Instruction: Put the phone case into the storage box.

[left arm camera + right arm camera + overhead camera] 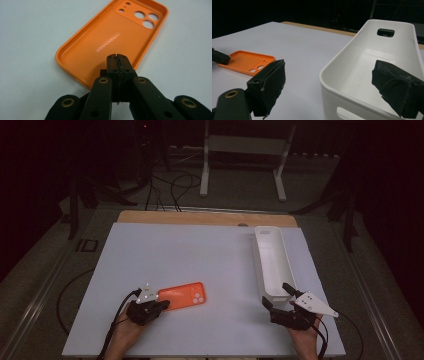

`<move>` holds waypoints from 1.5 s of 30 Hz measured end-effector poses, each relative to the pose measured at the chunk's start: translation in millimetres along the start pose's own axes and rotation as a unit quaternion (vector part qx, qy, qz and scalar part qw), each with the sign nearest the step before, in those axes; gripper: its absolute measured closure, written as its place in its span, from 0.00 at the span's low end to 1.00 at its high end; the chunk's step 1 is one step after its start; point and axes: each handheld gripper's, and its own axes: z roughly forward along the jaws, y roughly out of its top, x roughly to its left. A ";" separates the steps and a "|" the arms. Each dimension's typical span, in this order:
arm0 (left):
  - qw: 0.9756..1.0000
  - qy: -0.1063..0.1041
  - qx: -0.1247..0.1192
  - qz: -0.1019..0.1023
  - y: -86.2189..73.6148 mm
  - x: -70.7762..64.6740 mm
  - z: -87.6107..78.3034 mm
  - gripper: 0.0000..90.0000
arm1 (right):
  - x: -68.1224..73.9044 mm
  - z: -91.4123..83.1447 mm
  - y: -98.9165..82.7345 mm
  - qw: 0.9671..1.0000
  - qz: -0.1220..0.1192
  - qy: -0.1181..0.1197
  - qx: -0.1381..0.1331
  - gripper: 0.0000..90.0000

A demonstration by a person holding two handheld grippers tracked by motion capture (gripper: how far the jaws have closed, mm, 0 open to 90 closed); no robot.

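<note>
Orange phone case [182,296] lower centre-left of the high view, lying open side up; left gripper [163,305] with jaws closed together over the case's near end, whether pinching its rim unclear; right gripper [278,299] lower right, jaws spread wide at the white bin's [272,262] near end

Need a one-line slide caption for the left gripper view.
Left gripper, jaws shut, poised over the near end of an orange phone case lying hollow side up on the white table.

We see a white tabletop [200,250] with a bare wooden strip [200,217] along its twelve o'clock edge. Beyond that, still at twelve o'clock, a white metal frame [245,145] stands on the grey floor [45,270]. Black cables [175,185] loop across the floor at eleven o'clock. At nine o'clock, just off the tabletop, we see a small black box [87,245].
</note>
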 end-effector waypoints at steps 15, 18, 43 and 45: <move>0.998 -0.056 -0.011 0.031 -9.0 -31.3 -0.1 1.00 | 2.2 3.2 -1.0 1.000 -0.006 0.003 0.004 0.13; 0.997 -0.060 -0.012 0.035 -8.8 -32.0 0.8 1.00 | 2.0 3.4 -1.2 1.000 -0.007 0.003 0.005 0.13; 0.992 -0.003 -0.126 0.013 0.4 -13.7 -33.5 0.80 | 6.3 5.9 -2.2 1.000 -0.020 0.007 0.005 0.13; 0.990 0.000 -0.140 0.006 -0.3 -8.4 -40.3 0.76 | 6.3 6.2 -2.4 1.000 -0.018 0.008 0.005 0.13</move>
